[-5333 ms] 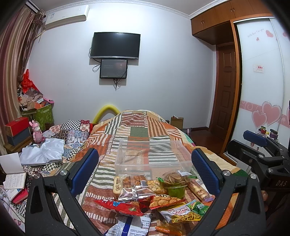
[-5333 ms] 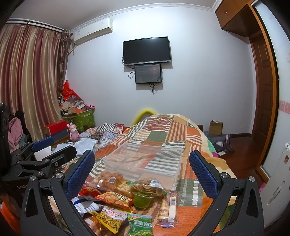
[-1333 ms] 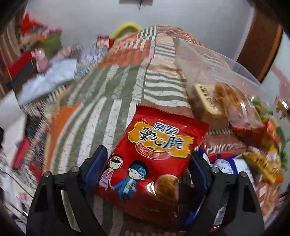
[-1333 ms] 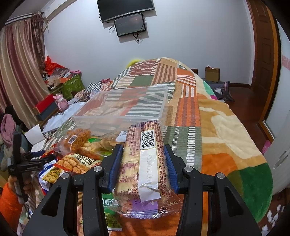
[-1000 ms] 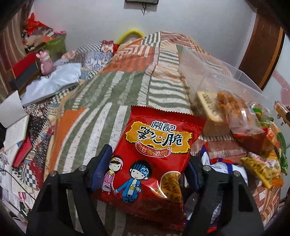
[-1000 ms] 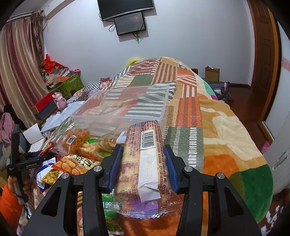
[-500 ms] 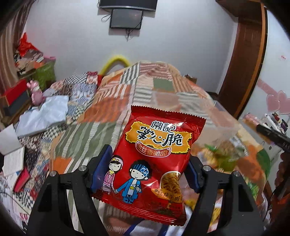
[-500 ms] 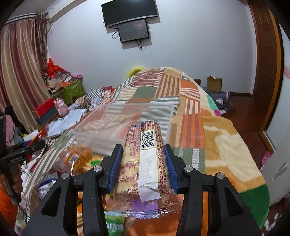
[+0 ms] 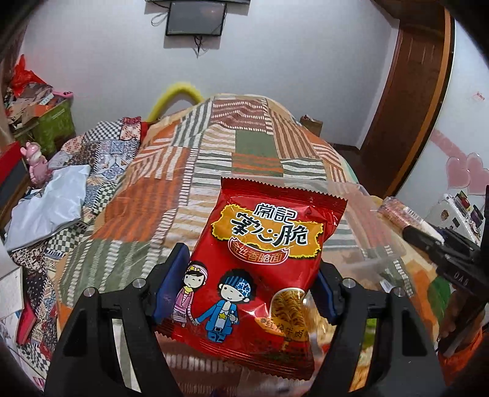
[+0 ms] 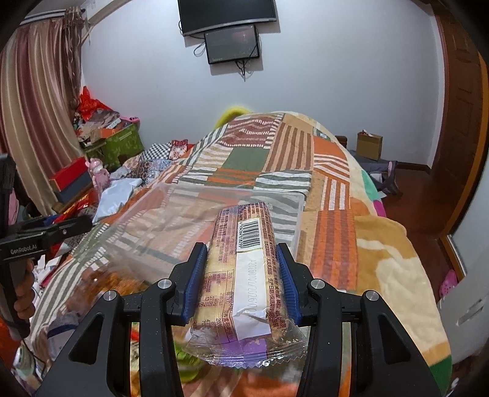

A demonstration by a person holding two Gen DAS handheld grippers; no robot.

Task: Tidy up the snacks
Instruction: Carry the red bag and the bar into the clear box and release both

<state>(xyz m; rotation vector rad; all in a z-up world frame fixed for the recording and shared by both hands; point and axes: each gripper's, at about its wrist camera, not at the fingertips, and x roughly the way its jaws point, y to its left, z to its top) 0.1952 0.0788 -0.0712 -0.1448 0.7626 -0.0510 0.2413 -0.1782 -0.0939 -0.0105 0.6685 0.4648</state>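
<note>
The left gripper (image 9: 244, 290) clamps a red snack bag (image 9: 262, 268) printed 常記 and 金丝香脆面, upright above the patchwork blanket (image 9: 183, 195). The right gripper (image 10: 240, 281) clamps a clear-wrapped biscuit pack (image 10: 244, 262), barcode up, lengthwise toward the clear plastic box (image 10: 183, 220).

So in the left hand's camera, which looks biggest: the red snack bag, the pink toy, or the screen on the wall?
1. red snack bag, though it's closest to the camera, which exaggerates it
2. screen on the wall, far away and cut off by the picture's top
3. pink toy
</note>
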